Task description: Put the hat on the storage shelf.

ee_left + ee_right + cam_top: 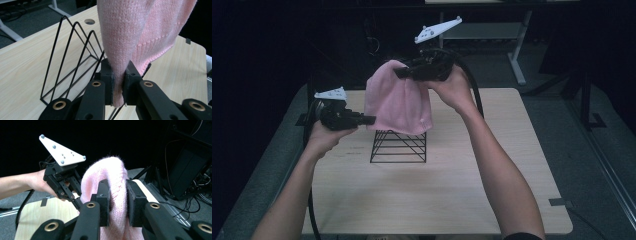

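Both tools are clamped on the pink hat (398,102), the left tool (371,119) at its hem and the right tool (399,73) at its crown, holding it just above the wire rack (398,146), not yet lowered onto it.

Each hand carries a matte black, 2-jaw gripper built of flat bars joined by brass-ringed pivot holes; the left gripper (364,120) and the right gripper (404,73) look alike. The jaws end in blocky black pads (103,195) with a thin grey facing. Above each gripper body sits a pale grey 3-cornered plate (61,151), studded with small round grey knobs at its corners and tiny dark holes near its middle. Below each gripper body trails a thick black cable (475,90). Both forearms are bare; a dark sleeve edge (522,236) shows on the right arm.
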The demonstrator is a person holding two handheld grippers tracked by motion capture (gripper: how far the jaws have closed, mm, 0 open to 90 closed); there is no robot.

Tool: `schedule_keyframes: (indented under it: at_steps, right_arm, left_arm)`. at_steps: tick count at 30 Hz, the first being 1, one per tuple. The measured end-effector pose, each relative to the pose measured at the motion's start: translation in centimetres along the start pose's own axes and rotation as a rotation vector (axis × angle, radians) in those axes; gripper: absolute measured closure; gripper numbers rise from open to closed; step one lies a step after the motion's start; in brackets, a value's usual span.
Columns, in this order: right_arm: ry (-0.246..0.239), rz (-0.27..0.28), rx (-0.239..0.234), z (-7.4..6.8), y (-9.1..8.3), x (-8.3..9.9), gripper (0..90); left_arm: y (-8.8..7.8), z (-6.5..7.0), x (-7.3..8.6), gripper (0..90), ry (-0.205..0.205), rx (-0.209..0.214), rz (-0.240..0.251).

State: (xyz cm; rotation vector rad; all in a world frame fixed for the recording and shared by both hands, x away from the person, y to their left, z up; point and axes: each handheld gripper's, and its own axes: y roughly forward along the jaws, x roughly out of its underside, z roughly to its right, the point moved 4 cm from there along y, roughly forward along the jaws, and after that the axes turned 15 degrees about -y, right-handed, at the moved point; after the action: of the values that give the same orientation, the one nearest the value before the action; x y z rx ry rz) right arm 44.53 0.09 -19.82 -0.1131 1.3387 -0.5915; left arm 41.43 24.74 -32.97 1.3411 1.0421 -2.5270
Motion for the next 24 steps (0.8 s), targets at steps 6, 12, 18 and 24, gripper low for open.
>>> schedule_keyframes:
  at_steps: [6, 12, 18, 24]
  right_arm:
    - [-0.003, -0.009, -0.016, -0.5, 0.5, 0.1, 74.3]
    - [-0.006, -0.014, -0.029, -0.8, 0.7, 0.4, 74.2]
    - [-0.019, -0.033, -0.054, -1.4, 1.1, 0.6, 74.2]
    - [-0.021, -0.036, -0.073, -2.0, 1.5, 0.9, 73.9]
  left_arm:
    - [-0.2, -0.3, 0.5, 80.9, -0.002, -0.009, -0.012]
    - [0.0, -0.3, 0.7, 80.9, 0.011, -0.014, -0.031]
    - [0.1, -0.6, 1.7, 80.9, 0.016, -0.013, -0.045]
    - [0.3, -0.7, 2.4, 80.9, 0.024, -0.022, -0.062]
